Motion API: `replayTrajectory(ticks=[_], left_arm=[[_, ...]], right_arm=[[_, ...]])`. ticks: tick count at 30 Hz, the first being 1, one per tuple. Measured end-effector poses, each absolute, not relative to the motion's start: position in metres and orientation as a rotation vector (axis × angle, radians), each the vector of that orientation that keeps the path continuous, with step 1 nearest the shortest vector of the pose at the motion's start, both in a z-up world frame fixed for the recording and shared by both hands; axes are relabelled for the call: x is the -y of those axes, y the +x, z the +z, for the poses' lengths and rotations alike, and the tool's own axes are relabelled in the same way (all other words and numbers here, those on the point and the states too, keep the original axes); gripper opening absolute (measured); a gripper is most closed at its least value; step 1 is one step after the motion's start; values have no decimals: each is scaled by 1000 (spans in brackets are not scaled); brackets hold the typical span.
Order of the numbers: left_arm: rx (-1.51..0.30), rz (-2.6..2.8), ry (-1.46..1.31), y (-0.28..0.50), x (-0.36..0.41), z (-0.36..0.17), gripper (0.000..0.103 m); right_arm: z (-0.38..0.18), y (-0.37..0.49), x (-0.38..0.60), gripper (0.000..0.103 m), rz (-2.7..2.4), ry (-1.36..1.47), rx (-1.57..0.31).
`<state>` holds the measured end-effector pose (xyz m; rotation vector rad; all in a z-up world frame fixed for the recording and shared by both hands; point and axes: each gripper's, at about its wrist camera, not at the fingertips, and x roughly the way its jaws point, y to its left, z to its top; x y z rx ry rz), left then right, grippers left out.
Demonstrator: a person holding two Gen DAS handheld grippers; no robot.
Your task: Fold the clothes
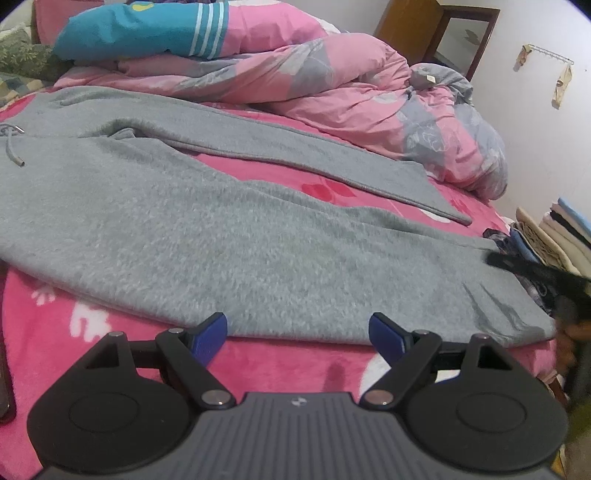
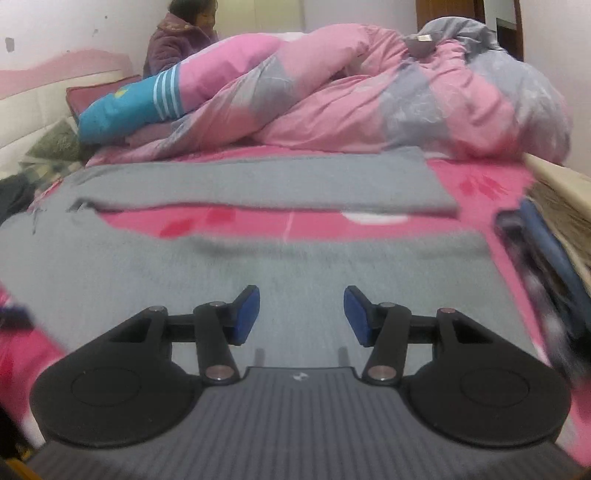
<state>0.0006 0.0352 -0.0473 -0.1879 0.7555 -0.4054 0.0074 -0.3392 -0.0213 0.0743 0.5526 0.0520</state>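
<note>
The bed is covered in a bright pink fleece blanket [image 1: 280,354] with white and red shapes printed on it, and behind it a pink and grey duvet [image 1: 332,85] is heaped up against the wall, with a blue pillow with white stripes [image 1: 147,33] lying on its left end. In my right camera a person in a purple jacket [image 2: 177,40] sits past the far corner of the bed. The grey sweatpants [image 1: 207,236] are spread flat on the blanket with the two legs parted, a wedge of pink showing between them — the waistband and its drawstring [image 1: 13,147] are off at the left edge of my left view, the hems to the right. My left gripper [image 1: 297,338] hovers at the near edge of the closer leg, its blue pads spread wide with nothing between them. My right gripper [image 2: 301,317] is over the same leg, jaws about half apart and empty — the cloth lies below the pads, not pinched. In my left view the right gripper shows as a dark blur at the hem on the right edge
</note>
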Motion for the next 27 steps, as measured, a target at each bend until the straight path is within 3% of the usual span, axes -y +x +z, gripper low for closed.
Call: replayTrajectory(ticks=[4,8,11,13,17,20,27], left_arm=[[-759,-399,-179,-1,-33,-47,87],[-774,-407,-181,1,-34,-49,90],[-788,-407,-175,2,-33,-51,90],[-794,-401,-171,1,-32,-52,90],[-789,-391,-174,-7,-32,-48,91],[-773,-381,-169,-12,-33,-45,95],[-782,-312,-153,-14,-33,-50,101]], right_arm=[[-49,35,344,51,-36,25,-638],[-61,-40,366,54,-60,143,-596],[-55,-88,369,64,-93,185,-593],[-48,-113,367,81,-119,198,-604],[-27,-117,349,89,-97,183,-594],[-14,-99,325,101,-40,130,-560],[-14,-61,276,102,67,119,-573]])
